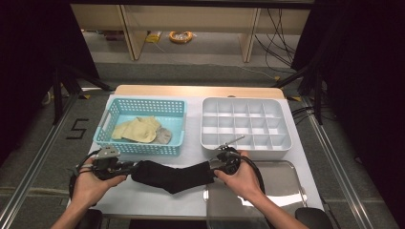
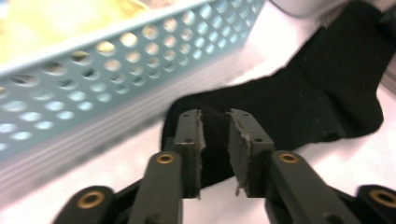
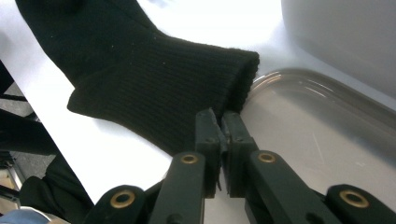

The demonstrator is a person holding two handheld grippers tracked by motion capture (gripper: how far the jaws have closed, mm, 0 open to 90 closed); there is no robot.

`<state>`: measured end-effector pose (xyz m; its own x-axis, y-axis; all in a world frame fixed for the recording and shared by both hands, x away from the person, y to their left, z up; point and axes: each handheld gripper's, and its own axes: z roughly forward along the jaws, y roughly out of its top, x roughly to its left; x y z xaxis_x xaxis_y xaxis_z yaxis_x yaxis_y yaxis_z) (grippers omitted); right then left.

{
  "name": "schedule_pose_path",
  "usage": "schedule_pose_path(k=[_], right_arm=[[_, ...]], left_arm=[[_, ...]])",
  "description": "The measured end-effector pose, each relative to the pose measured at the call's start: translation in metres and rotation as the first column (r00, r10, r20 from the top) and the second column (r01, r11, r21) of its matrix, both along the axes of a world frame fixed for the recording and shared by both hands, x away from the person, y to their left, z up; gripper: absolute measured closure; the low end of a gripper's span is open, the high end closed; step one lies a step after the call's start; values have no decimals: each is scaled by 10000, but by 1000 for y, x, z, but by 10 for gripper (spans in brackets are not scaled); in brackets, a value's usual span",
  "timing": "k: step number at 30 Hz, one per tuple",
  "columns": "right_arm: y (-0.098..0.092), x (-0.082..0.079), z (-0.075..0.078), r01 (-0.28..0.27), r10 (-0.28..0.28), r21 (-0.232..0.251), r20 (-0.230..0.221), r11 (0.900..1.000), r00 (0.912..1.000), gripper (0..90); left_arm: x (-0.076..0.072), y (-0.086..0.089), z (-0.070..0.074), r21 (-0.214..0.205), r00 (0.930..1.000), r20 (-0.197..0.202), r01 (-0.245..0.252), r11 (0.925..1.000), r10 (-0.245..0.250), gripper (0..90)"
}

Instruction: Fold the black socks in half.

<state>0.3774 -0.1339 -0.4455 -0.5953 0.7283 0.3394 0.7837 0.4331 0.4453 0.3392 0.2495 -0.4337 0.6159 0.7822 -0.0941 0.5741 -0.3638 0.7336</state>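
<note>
A black sock lies stretched across the white table's front between the two grippers. My left gripper is at its toe end. In the left gripper view its jaws stand apart, with the sock lying under and beyond the tips, not pressed. My right gripper is at the cuff end. In the right gripper view its pads are together on the ribbed cuff's edge of the sock, beside the metal tray.
A light blue perforated basket at back left holds a yellow cloth and a grey piece. A white compartment box stands at back right. A shiny metal tray lies at front right. The basket wall is close to my left gripper.
</note>
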Motion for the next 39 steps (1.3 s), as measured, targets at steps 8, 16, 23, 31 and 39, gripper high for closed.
schedule_pose_path(k=[8, 16, 23, 31, 39], right_arm=[[-1, 1, 1, 157, -157, 38, -81, 9999, 9998, 817], [-1, 7, -1, 354, -351, 167, -202, 9992, 9992, 753], [3, 11, -5, 349, -348, 13, -282, 9994, 9990, 779], [5, 11, -7, 166, -169, -94, -235, 9998, 9996, 875], [4, 7, 1, 263, -262, 163, -66, 9995, 9996, 879]], left_arm=[[20, 3, -19, 418, 9921, -1254, -37, 9991, 89, 572], [23, -4, -30, 764, 9729, -2307, 355, 9964, -170, 623], [19, -14, -39, 1176, 9747, -2232, 375, 9924, -104, 796], [16, -14, -33, 1264, 9810, -1938, 363, 9913, -113, 856], [22, -6, -7, 993, 9962, -874, 22, 9951, 65, 856]])
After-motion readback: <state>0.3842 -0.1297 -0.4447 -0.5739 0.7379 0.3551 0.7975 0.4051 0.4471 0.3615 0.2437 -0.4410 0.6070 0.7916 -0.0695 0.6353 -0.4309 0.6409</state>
